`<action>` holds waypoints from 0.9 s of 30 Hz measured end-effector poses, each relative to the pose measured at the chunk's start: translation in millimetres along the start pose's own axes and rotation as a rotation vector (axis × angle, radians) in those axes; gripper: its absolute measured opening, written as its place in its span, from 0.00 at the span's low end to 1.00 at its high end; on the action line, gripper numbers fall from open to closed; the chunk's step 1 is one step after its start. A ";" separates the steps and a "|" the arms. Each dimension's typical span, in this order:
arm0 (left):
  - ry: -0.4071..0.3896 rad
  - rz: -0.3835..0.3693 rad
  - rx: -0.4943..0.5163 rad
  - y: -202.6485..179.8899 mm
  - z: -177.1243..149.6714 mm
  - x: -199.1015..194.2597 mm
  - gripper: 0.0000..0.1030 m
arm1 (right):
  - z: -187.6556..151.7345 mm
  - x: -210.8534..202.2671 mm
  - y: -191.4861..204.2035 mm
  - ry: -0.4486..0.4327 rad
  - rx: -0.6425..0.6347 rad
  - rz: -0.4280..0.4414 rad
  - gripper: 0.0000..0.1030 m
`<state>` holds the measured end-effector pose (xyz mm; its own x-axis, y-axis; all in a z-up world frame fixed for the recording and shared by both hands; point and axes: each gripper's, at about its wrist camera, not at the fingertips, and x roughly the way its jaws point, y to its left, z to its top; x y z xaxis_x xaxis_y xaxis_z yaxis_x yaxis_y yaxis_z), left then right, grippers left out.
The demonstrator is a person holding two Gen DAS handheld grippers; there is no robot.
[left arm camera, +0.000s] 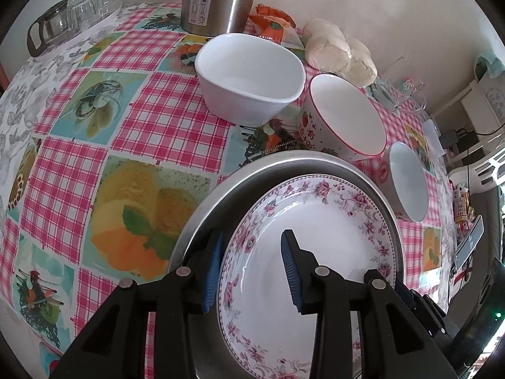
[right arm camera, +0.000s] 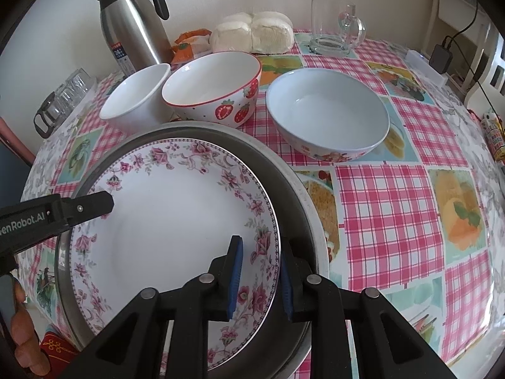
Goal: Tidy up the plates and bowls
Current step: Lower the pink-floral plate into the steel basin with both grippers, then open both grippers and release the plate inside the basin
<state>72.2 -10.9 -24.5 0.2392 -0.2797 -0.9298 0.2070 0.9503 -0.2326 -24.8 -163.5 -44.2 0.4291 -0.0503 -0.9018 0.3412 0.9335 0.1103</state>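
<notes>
Not much readable here tbh. The tall stainless steel thermos jug has a label with a big "24" on a dark blue patch, with small Chinese characters around it that are too tiny for me to make out. The same label shows in the right wrist view, blurrier. The black arm of the left gripper has white lettering, cut off at the edge, reading "enRobot.AI". The strawberry-patterned white bowl with a red rim carries red Chinese characters on its side, one looks like "有".
</notes>
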 end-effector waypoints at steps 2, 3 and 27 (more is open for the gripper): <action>0.000 -0.003 -0.003 0.6 0.4 0.2 0.36 | -0.1 0.0 -0.1 -0.001 0.000 0.000 0.24; 0.000 -0.006 -0.005 1.5 -0.1 -0.1 0.36 | -0.3 0.1 -0.2 0.000 0.001 0.001 0.24; -0.158 0.090 0.083 -16.0 4.0 -31.4 0.39 | 5.9 -19.6 -0.4 -0.106 -0.005 -0.035 0.26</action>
<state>65.2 -17.9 9.6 0.4044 -0.2185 -0.8881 0.2538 0.9597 -0.1205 -28.4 -165.0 -24.2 0.5033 -0.1195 -0.8558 0.3534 0.9322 0.0777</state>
